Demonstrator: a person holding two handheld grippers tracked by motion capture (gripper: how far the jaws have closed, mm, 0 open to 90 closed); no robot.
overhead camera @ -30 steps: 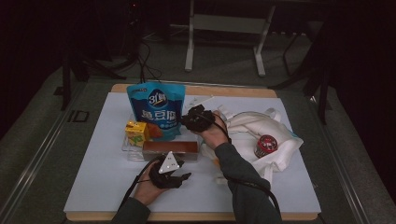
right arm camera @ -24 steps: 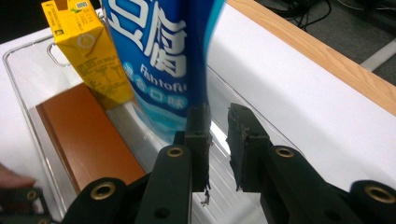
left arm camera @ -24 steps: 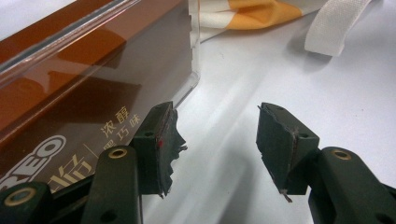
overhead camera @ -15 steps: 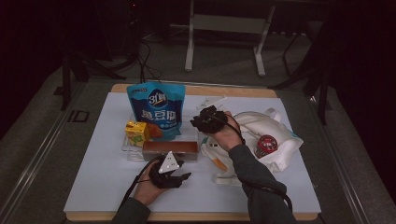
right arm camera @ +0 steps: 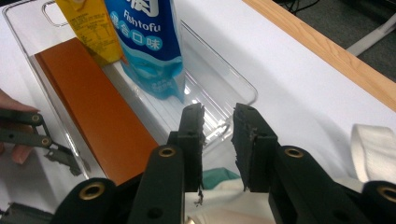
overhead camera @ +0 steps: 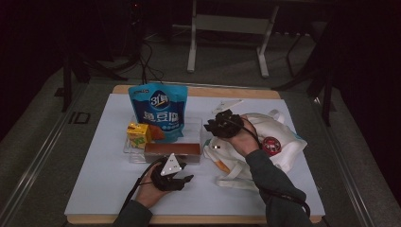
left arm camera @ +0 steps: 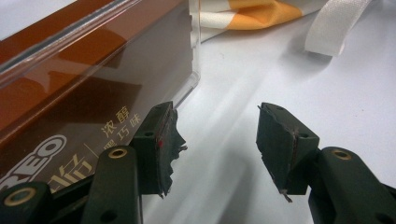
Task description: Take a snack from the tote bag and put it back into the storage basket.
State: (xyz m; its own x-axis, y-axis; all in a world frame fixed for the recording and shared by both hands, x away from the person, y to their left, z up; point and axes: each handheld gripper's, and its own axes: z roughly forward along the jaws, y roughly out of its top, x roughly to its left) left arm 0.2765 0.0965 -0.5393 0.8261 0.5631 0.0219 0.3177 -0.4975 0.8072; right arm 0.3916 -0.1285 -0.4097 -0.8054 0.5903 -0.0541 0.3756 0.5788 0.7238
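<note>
On the counter [overhead camera: 104, 189], right tongs [overhead camera: 222, 126] hover above the white tote bag [overhead camera: 283, 142], just been opening, narrow gap, nothing held; left tongs [left arm camera: 215, 140] about half open, empty, beside the brown box [overhead camera: 172, 150] in the clear tray [right arm camera: 224, 88]; risk: snagging a bag strap, or nudging the tray and toppling the blue Fishtofu pouch [overhead camera: 160, 109].

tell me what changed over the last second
The right gripper moved from the clear tray toward the white bag, its jaws opening with nothing between them. The left gripper, blue pouch and brown box stayed put.
</note>
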